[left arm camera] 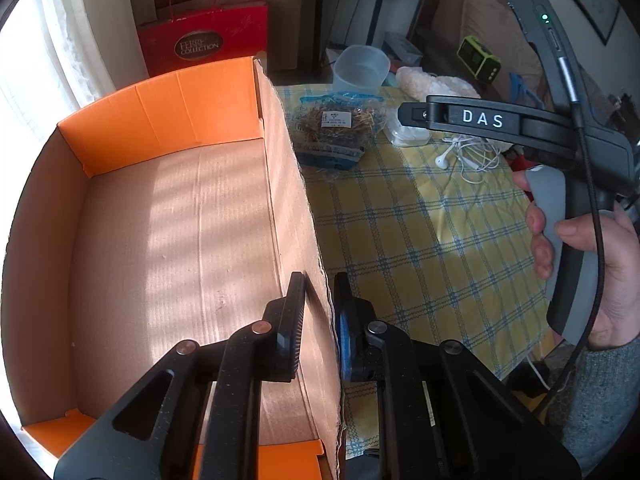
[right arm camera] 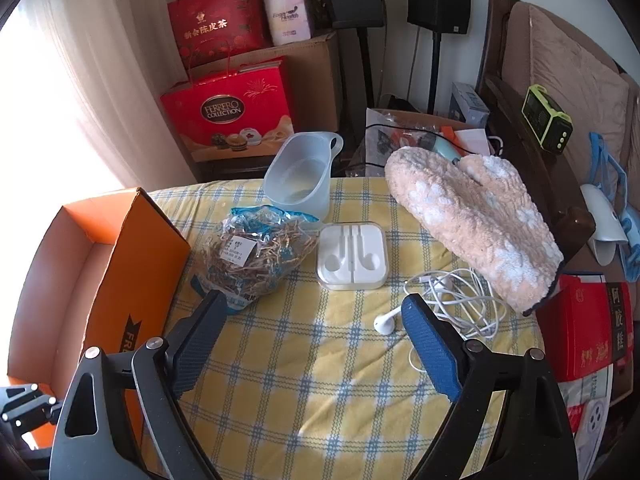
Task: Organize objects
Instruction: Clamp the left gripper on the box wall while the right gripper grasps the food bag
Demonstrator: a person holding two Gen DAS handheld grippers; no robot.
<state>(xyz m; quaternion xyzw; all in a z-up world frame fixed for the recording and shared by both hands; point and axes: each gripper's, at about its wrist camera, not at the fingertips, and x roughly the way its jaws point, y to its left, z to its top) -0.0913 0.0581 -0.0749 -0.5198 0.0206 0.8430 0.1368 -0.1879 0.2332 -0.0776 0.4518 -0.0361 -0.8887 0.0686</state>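
An orange cardboard box [left arm camera: 160, 208] stands open and empty at the table's left; it also shows in the right wrist view [right arm camera: 132, 264]. My left gripper [left arm camera: 318, 300] is shut on the box's right wall, one finger inside and one outside. My right gripper [right arm camera: 310, 312] is open and empty above the table; its body shows in the left wrist view [left arm camera: 480, 120]. Ahead of it lie a bag of dried herbs [right arm camera: 256, 252], a white earphone case [right arm camera: 352, 258], tangled white earphones [right arm camera: 452, 300], a clear plastic cup [right arm camera: 300, 176] and a fluffy beige mitt [right arm camera: 480, 224].
The table has a yellow checked cloth [right arm camera: 320, 380]. Red gift boxes [right arm camera: 228, 116] and cardboard cartons stand behind it. A dark wooden chair with a green radio [right arm camera: 546, 122] stands at the right. A red box [right arm camera: 584, 328] is at the right edge.
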